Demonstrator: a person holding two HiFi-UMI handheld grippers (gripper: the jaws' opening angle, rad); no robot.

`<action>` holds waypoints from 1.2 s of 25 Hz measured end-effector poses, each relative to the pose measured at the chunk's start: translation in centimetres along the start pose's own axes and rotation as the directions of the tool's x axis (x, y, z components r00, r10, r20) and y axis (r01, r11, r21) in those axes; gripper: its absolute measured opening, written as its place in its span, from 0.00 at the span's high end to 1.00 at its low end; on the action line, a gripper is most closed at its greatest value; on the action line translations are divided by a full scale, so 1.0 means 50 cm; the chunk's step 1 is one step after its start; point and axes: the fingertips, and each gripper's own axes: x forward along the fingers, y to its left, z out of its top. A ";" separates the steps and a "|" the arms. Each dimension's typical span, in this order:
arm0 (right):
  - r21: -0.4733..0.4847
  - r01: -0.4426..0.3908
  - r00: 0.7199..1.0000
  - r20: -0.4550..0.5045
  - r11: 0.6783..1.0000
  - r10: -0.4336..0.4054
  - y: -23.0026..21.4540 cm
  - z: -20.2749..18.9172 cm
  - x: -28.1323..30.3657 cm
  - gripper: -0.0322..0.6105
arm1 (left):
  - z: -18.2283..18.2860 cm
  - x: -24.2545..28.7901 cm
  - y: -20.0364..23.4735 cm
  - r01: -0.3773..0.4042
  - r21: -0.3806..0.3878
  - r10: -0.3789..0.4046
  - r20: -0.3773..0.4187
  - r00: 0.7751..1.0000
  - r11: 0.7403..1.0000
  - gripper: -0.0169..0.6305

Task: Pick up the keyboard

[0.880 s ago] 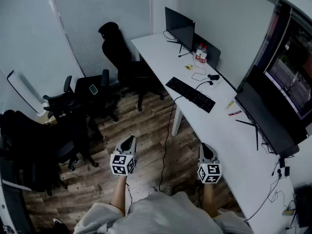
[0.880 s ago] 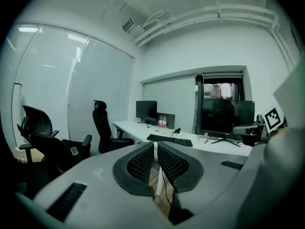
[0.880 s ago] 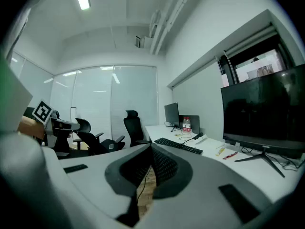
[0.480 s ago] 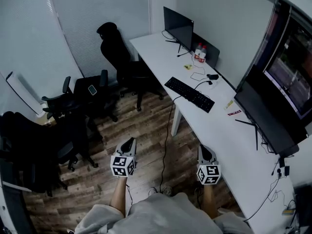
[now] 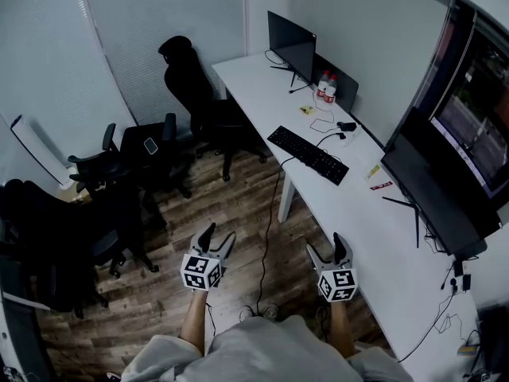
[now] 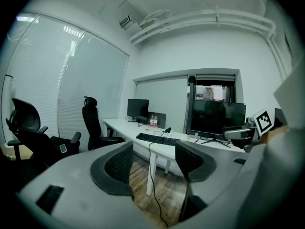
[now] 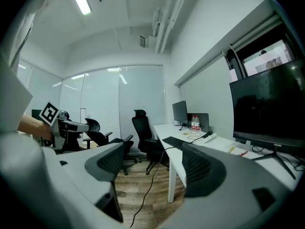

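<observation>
The black keyboard (image 5: 308, 154) lies on the long white desk (image 5: 362, 217), far ahead of both grippers, with its cable hanging off the desk edge. It also shows in the left gripper view as the keyboard (image 6: 157, 138) and in the right gripper view as the keyboard (image 7: 177, 142). My left gripper (image 5: 219, 235) hovers over the wooden floor, open and empty. My right gripper (image 5: 326, 245) is beside the desk's near part, also open and empty. In their own views the left gripper (image 6: 152, 161) and the right gripper (image 7: 152, 165) frame only floor between the pads.
A monitor (image 5: 292, 46) and bottles (image 5: 326, 90) stand at the desk's far end. A big dark screen (image 5: 445, 189) fills the right. A black office chair (image 5: 195, 94) sits at the desk, and more chairs (image 5: 119, 173) crowd the left. A cable (image 5: 270, 229) trails to the floor.
Both grippers' jaws have spread apart from a closed stance. The hands have stayed in about the same place over the floor.
</observation>
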 end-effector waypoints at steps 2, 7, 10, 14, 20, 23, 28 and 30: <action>-0.001 -0.011 1.000 0.001 1.000 0.011 0.000 -0.001 0.000 0.38 | -0.001 0.001 -0.006 -0.011 0.005 0.011 0.002 1.000 1.000 0.57; -0.012 -0.035 0.999 0.005 0.999 0.035 -0.010 -0.003 -0.003 0.42 | -0.002 0.002 -0.018 -0.046 0.014 0.046 0.006 0.999 0.999 0.57; -0.017 -0.051 0.999 0.007 0.999 0.051 -0.020 -0.005 -0.006 0.45 | -0.009 0.006 -0.031 -0.060 0.012 0.060 0.005 0.998 0.998 0.57; -0.015 -0.073 0.997 0.005 0.997 0.073 -0.031 -0.011 0.000 0.47 | -0.017 0.012 -0.044 -0.078 0.005 0.078 0.001 0.997 0.997 0.57; -0.011 -0.083 0.997 -0.005 0.997 0.083 -0.042 -0.020 0.020 0.49 | -0.028 0.018 -0.040 -0.102 0.000 0.102 -0.009 0.995 0.995 0.57; -0.009 -0.083 0.996 -0.011 0.996 0.083 -0.049 -0.020 0.038 0.49 | -0.025 0.028 -0.028 -0.111 -0.004 0.111 -0.007 0.994 0.994 0.57; -0.011 -0.093 0.995 -0.020 0.996 0.093 -0.050 -0.019 0.081 0.50 | -0.026 0.054 0.004 -0.122 -0.009 0.122 -0.011 0.992 0.993 0.57; -0.011 -0.095 0.995 -0.026 0.995 0.095 -0.052 -0.020 0.104 0.50 | -0.029 0.073 0.019 -0.120 -0.014 0.120 -0.016 0.993 0.993 0.57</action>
